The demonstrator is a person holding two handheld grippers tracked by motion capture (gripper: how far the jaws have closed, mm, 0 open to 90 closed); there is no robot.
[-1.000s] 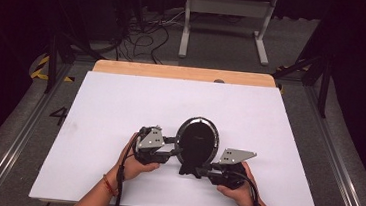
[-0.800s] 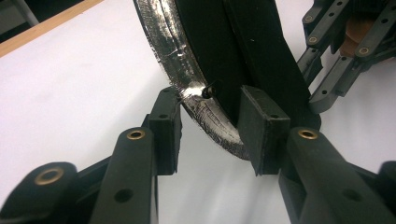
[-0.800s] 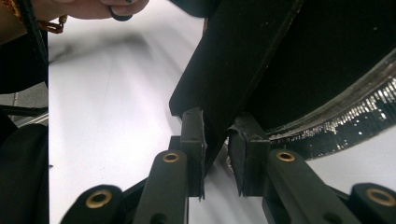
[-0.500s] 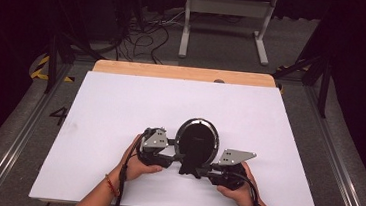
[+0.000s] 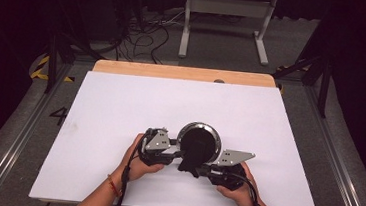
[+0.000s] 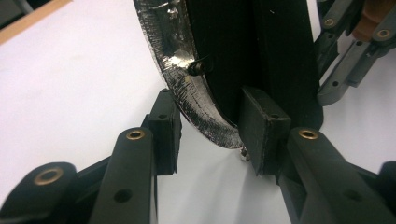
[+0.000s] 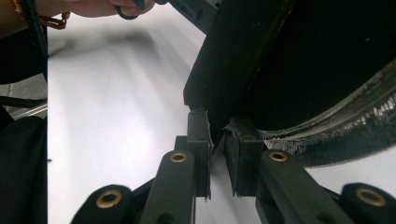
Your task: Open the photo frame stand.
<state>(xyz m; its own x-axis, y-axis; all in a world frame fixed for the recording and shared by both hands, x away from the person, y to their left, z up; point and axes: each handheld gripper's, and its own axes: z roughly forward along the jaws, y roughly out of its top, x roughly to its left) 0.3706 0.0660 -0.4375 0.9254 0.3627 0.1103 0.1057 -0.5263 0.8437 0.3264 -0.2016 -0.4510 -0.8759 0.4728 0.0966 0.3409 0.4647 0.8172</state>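
The left hand-held gripper has its jaws spread, one on either side of the lower rim of a round black object with a silvery edge. The right-hand pad lies against the object's black face, while the other pad stands just clear of the shiny rim, so the object sits between them without being pinched. In the high view this left hand-held gripper lies at the object's left side, held by the person's left hand.

The right hand-held gripper has its jaws drawn nearly together on a thin black tab or edge of the same object (a sliver of gap remains between the pads, where the edge passes). In the high view the right hand-held gripper reaches in from the lower right, with its grey three-cornered plate on top and the right hand behind it.

The round black object with a silvery edge rests on the white desk, in the near middle, touching both tools. A cable trails back over the right wrist. A strip of bare wood shows along the desk's far edge. Beyond it, on the grey floor, stand a light metal frame and a tangle of dark cables.
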